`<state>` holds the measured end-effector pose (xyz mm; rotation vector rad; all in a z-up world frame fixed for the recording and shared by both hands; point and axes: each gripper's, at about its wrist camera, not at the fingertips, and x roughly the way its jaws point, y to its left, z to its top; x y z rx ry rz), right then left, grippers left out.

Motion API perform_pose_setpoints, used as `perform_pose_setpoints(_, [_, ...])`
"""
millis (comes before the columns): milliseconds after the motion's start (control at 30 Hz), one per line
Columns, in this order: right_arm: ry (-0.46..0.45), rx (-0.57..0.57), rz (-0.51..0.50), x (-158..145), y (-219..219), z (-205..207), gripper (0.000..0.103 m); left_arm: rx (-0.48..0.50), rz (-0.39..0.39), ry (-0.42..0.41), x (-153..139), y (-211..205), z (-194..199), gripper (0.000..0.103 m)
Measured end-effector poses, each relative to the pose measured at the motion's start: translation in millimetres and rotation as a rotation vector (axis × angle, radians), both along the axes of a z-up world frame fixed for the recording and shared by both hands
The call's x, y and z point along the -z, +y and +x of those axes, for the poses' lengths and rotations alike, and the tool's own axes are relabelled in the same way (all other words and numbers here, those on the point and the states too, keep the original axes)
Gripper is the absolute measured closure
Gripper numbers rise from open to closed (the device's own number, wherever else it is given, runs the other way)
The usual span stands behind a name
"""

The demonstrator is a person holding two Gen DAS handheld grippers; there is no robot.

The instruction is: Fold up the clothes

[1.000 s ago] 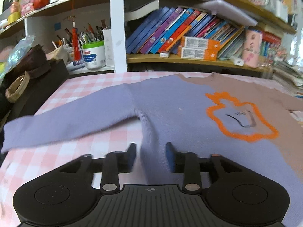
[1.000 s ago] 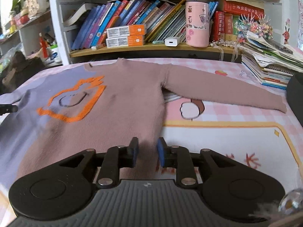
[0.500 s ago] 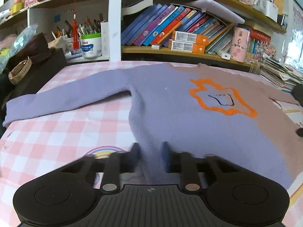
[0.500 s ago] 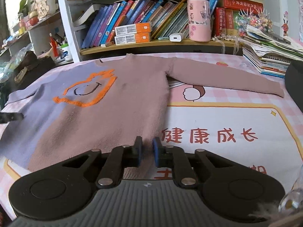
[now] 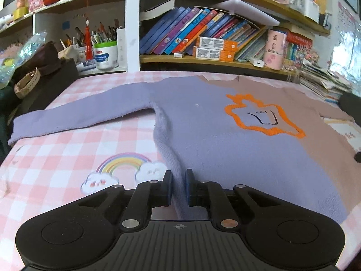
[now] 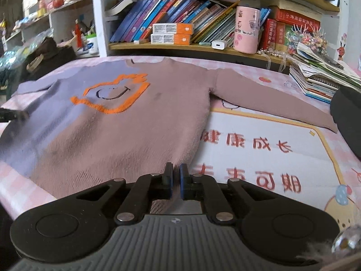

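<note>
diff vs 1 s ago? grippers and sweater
Both grippers closed on the sweater's near hem: the left gripper, jaws closing, now pinches the purple corner, and the right gripper the brown corner. Both views pulled back toward the near table edge, the hem coming with them. Sleeves remain spread flat; the shelves look unchanged.

Lilac-and-brown sweater (image 5: 225, 140) — spread flat, sleeves out — orange motif.

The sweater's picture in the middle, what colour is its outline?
Orange. The outline on the sweater rings a small black smile, clearest in the left wrist view.
</note>
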<state>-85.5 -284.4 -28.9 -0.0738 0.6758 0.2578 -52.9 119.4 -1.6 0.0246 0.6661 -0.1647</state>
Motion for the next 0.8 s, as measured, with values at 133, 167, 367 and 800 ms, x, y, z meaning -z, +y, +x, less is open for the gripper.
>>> perform_pose_setpoints(133, [0.000,-0.016,-0.040,-1.0,5.5,-24.7,0.097,0.018,0.040,-0.011,-2.0,-3.6,-27.9,0.093])
perform_pose_setpoints(167, [-0.002,-0.017,-0.039,-0.7,6.0,-30.0,0.097,0.020,0.045,-0.015,-2.3,-4.0,-34.7,0.093])
perform_pose_setpoints(367, [-0.035,-0.022,-0.041,3.0,10.2,-47.5,0.097,-0.008,0.033,-0.043,-1.5,3.0,-65.3,0.095])
perform_pose_setpoints(800, [-0.038,-0.024,-0.024,2.0,6.5,-52.4,0.092,-0.036,-0.022,-0.061,-5.3,14.1,-78.7,0.091])
